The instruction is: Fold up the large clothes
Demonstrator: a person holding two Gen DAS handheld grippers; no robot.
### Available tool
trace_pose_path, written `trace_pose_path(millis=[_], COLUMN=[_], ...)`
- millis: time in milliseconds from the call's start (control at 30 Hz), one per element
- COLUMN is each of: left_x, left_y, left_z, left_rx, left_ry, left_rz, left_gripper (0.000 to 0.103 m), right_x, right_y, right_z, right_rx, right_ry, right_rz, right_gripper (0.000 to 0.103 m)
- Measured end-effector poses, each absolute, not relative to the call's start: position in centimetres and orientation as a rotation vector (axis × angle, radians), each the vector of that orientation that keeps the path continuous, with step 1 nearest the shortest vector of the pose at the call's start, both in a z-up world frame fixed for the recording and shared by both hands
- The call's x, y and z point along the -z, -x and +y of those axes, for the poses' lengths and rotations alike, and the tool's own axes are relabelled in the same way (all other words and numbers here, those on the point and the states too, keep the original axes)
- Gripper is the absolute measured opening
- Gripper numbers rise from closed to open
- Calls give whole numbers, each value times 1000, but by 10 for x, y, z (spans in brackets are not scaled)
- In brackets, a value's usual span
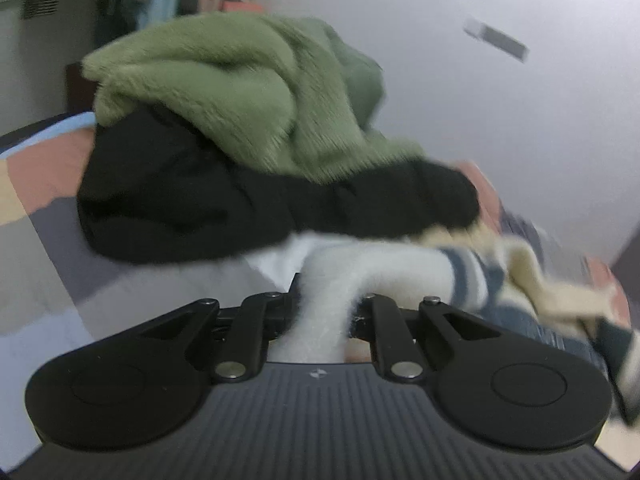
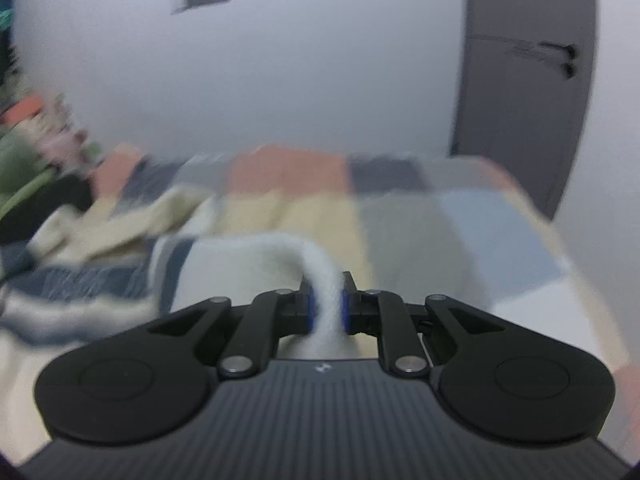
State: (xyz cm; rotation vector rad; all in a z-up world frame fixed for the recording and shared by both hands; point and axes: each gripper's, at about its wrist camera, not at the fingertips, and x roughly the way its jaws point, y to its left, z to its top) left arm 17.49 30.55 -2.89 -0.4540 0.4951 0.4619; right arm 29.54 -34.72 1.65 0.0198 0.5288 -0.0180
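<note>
My left gripper [image 1: 320,312] and right gripper [image 2: 326,308] both pinch the white striped sweater [image 1: 400,272], bed at 12 o'clock. Risk: fluffy fabric slips, or snags the clothes pile [image 1: 224,132].

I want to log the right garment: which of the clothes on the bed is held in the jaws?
The white fuzzy garment with blue stripes, gripped by both the left gripper and right gripper. The green garment and black garment lie untouched behind.
</note>
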Motion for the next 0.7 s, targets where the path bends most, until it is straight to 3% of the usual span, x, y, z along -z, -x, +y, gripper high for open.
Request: trace_pose_path(millis=[267, 700], left_x=[72, 133], left_y=[-219, -272], left_z=[348, 355], left_rx=[-604, -747], left_ry=[549, 501], left_rz=[459, 499], left_gripper=[15, 18], right_x=[-16, 121], right_y=[-393, -507], right_z=[-436, -540], right_rx=[263, 467], right_ry=[-58, -148], right_rz=[472, 621], right_gripper=[14, 15])
